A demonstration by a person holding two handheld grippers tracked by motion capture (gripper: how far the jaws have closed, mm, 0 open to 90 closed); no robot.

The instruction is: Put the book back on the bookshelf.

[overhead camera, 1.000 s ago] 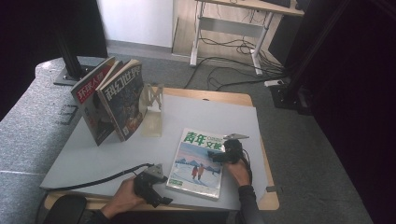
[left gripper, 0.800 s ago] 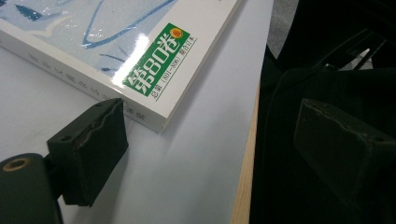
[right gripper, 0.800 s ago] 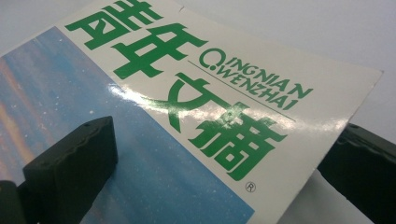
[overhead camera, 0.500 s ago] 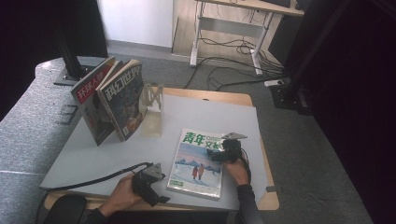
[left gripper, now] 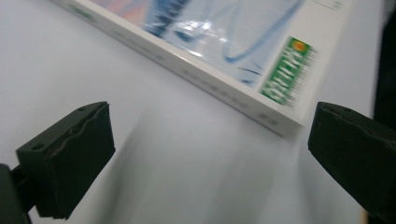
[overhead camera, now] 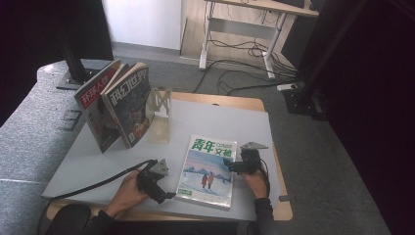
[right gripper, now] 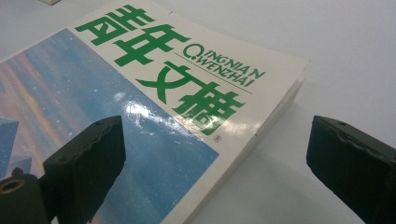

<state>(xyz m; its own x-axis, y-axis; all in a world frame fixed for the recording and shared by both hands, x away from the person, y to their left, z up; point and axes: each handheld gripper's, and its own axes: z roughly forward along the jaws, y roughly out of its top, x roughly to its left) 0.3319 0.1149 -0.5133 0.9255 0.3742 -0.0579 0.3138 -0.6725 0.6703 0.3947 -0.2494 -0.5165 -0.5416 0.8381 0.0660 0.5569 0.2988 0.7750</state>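
Magazine (overhead camera: pixel 209 170): flat, cover up, on the grey table (overhead camera: pixel 98 161), close to the near edge toward the near right corner; white spine on its left side.
Left gripper (overhead camera: pixel 169 195): low at the near edge, just beside the magazine's near left corner (left gripper: pixel 289 126); jaws have just been opening, now spread wide with nothing between them, bare table under the gap.
Right gripper (overhead camera: pixel 228 163): over the magazine's right edge, aimed across the cover; jaws wide apart, holding nothing; the far right corner (right gripper: pixel 299 63) of the cover sits inside the gap.
Step in hand, as judged: lining up both tools on the magazine to lift it.
Doing it well: keep the lower jaw skimming the table so it slides under the spine, not into it; bite a shallow strip of cover and pages together; close both sides evenly so the glossy cover does not slip or bend.
Risk: pushing the magazine along the table or off the near edge.
Bookend (overhead camera: pixel 160 115): pale, upright, mid-table toward the far left.
Two standing magazines (overhead camera: pixel 115 110): leaning against the bookend, well apart from the flat one.
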